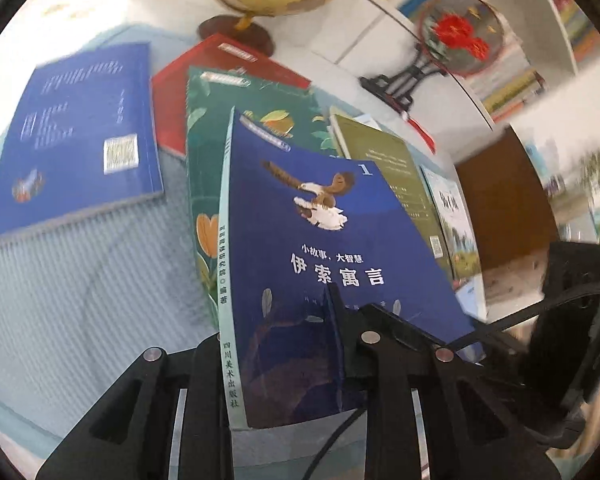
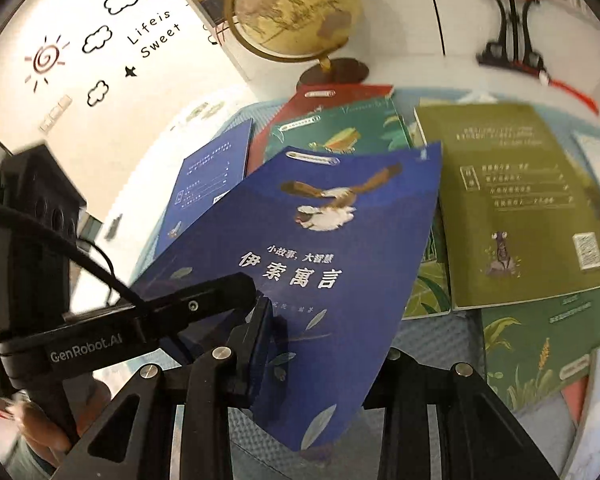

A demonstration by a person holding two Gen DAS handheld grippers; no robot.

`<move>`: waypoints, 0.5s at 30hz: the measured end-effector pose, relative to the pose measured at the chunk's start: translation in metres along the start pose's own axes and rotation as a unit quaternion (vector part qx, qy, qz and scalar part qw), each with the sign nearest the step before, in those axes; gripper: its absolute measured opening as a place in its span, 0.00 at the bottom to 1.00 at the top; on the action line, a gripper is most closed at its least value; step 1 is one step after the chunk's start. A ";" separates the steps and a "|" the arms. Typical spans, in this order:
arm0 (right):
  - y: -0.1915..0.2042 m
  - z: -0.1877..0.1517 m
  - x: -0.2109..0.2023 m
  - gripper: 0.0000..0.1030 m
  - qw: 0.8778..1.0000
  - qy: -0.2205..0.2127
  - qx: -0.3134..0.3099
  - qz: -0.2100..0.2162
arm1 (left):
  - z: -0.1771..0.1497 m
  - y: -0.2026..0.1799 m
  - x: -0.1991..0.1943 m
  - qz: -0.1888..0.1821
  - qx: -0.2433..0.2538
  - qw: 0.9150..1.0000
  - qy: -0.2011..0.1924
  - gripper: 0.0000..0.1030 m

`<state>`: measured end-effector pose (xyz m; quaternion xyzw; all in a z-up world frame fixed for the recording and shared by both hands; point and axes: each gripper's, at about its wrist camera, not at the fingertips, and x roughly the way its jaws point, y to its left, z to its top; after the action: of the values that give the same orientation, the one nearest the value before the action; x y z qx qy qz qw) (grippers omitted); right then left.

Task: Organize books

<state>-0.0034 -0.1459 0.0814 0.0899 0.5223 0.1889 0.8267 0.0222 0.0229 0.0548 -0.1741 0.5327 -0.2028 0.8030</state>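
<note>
A dark blue book (image 1: 320,232) with an eagle on its cover and white Chinese title is held up, tilted, above the other books. My left gripper (image 1: 276,332) is shut on its lower edge by the pale green spine. One black finger (image 1: 336,308) presses on the cover and the other sits behind the spine. In the right wrist view the same book (image 2: 320,240) is pinched near its bottom by my right gripper (image 2: 324,344), with one finger (image 2: 260,340) on the cover and the other hidden behind it. The left gripper's finger (image 2: 204,300) clamps the book's left edge.
Books lie spread on a blue-grey ribbed mat (image 1: 80,300): a blue one (image 1: 80,140) face down, a red one (image 1: 204,68), a dark green one (image 1: 240,104), an olive one (image 2: 520,200). Behind stand a globe (image 2: 296,8), a round fan ornament (image 1: 460,32) and white bookshelves.
</note>
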 end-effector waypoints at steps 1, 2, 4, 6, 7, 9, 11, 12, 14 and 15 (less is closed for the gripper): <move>0.010 -0.002 -0.003 0.32 1.000 -0.007 -0.011 -0.018 | 0.002 -0.001 -0.004 -0.003 0.013 1.000 -0.001 0.19; 0.017 -0.003 -0.006 0.32 0.999 -0.013 -0.018 -0.031 | 0.005 0.000 -0.007 -0.009 0.022 1.000 -0.002 0.19; 0.033 -0.001 -0.012 0.32 0.998 -0.026 -0.019 -0.052 | 0.012 0.008 -0.019 -0.024 0.036 0.999 -0.004 0.19; 0.049 0.003 -0.018 0.31 0.998 -0.041 -0.014 -0.050 | 0.020 0.017 -0.033 -0.031 0.045 0.998 -0.012 0.19; 0.057 0.007 -0.018 0.31 0.998 -0.045 -0.015 -0.049 | 0.025 0.026 -0.043 -0.032 0.047 0.998 -0.019 0.19; 0.078 0.019 -0.013 0.31 0.997 -0.053 -0.021 -0.048 | 0.034 0.045 -0.062 -0.032 0.047 0.998 -0.035 0.19; 0.105 0.033 -0.002 0.32 0.996 -0.065 -0.033 -0.044 | 0.044 0.062 -0.078 -0.024 0.046 0.997 -0.048 0.19; 0.121 0.040 0.005 0.32 0.996 -0.070 -0.039 -0.037 | 0.049 0.072 -0.085 -0.019 0.043 0.997 -0.054 0.19; 0.141 0.050 0.020 0.32 0.996 -0.071 -0.045 -0.021 | 0.061 0.101 -0.102 -0.007 0.032 0.997 -0.065 0.19; 0.153 0.058 0.030 0.32 0.996 -0.070 -0.048 -0.013 | 0.066 0.114 -0.109 -0.001 0.026 0.997 -0.070 0.19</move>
<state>0.0263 0.0091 0.1346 0.0565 0.4547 0.1966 0.8668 0.0613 0.1805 0.1081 -0.1674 0.4695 -0.2051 0.8423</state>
